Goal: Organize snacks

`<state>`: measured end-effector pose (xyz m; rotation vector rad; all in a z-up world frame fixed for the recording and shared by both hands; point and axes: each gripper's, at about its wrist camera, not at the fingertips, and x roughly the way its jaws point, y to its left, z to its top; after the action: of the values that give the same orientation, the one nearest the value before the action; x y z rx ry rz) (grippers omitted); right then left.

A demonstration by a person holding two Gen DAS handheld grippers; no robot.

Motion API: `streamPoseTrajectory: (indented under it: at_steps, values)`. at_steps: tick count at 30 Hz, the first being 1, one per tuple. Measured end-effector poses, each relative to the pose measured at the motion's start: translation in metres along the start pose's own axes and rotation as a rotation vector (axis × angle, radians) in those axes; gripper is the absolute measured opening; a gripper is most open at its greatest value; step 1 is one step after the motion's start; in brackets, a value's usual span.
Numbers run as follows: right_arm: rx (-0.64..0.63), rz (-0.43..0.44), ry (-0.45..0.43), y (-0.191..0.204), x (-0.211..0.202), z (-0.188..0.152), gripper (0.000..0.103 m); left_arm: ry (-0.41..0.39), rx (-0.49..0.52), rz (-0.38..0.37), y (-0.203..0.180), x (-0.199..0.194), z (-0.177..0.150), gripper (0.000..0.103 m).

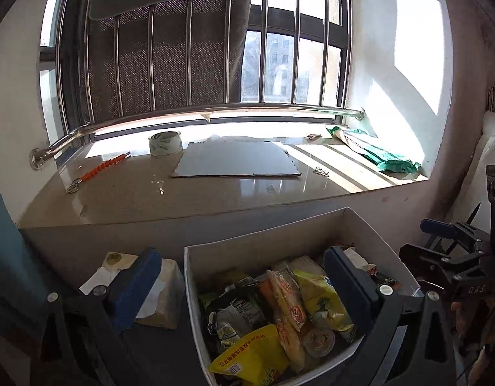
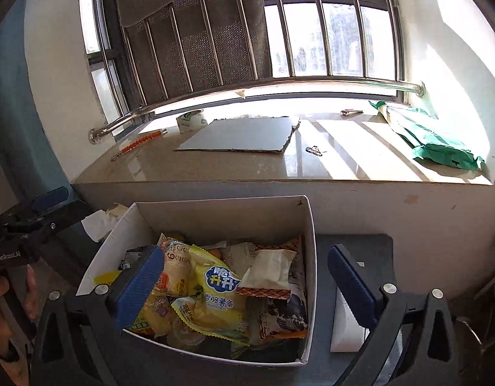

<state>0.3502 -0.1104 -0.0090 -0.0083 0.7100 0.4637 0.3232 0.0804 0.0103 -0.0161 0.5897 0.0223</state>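
Note:
A white cardboard box [image 1: 241, 251] holds several snack packets: a yellow chip bag [image 1: 321, 296], an orange-and-yellow packet [image 1: 286, 305] and a yellow pouch [image 1: 250, 357]. My left gripper [image 1: 244, 292] is open and empty above the box's left wall. In the right wrist view the box [image 2: 215, 215] shows a yellow potato-stick bag [image 2: 218, 292] and a cream wafer packet [image 2: 266, 273]. My right gripper [image 2: 247, 289] is open and empty above the box's right side. Each gripper shows at the edge of the other's view.
A marble windowsill [image 1: 183, 199] behind the box holds a cardboard sheet [image 1: 238, 160], a tape roll [image 1: 165, 143], an orange tool [image 1: 103, 169] and a green bag [image 1: 382, 157]. A bagged item [image 1: 164, 292] lies left of the box. A white flat box [image 2: 347, 321] lies to its right.

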Motion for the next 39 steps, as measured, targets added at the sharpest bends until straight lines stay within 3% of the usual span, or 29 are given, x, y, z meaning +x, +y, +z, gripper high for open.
streamPoseTrajectory:
  at_steps: [5,7,10,15,19,26,30,39]
  values:
    - [-0.048,-0.061,-0.089,0.014,-0.037,-0.007,0.103,-0.108,0.031,0.099,-0.016,-0.049,-0.015,0.103]
    - [-0.047,-0.065,-0.118,0.018,-0.055,-0.011,0.103,-0.112,0.031,0.123,-0.021,-0.065,-0.024,0.103]
    - [-0.049,-0.048,-0.13,0.025,-0.08,-0.018,0.103,-0.101,0.025,0.071,-0.03,-0.09,-0.04,0.103]
    - [-0.121,-0.004,-0.161,0.048,-0.128,-0.051,0.103,-0.124,0.04,0.091,-0.05,-0.143,-0.073,0.103]
    - [-0.142,0.013,-0.177,0.06,-0.163,-0.084,0.103,-0.133,-0.019,0.035,-0.059,-0.184,-0.099,0.103]
    - [-0.083,0.006,-0.182,0.072,-0.219,-0.138,0.103,-0.127,-0.097,0.06,-0.071,-0.242,-0.141,0.103]
    - [-0.076,0.015,-0.176,0.077,-0.238,-0.157,0.103,-0.103,-0.145,0.003,-0.072,-0.255,-0.16,0.103]
    - [-0.04,0.033,-0.189,0.076,-0.248,-0.157,0.103,-0.125,-0.111,0.027,-0.079,-0.264,-0.157,0.103]
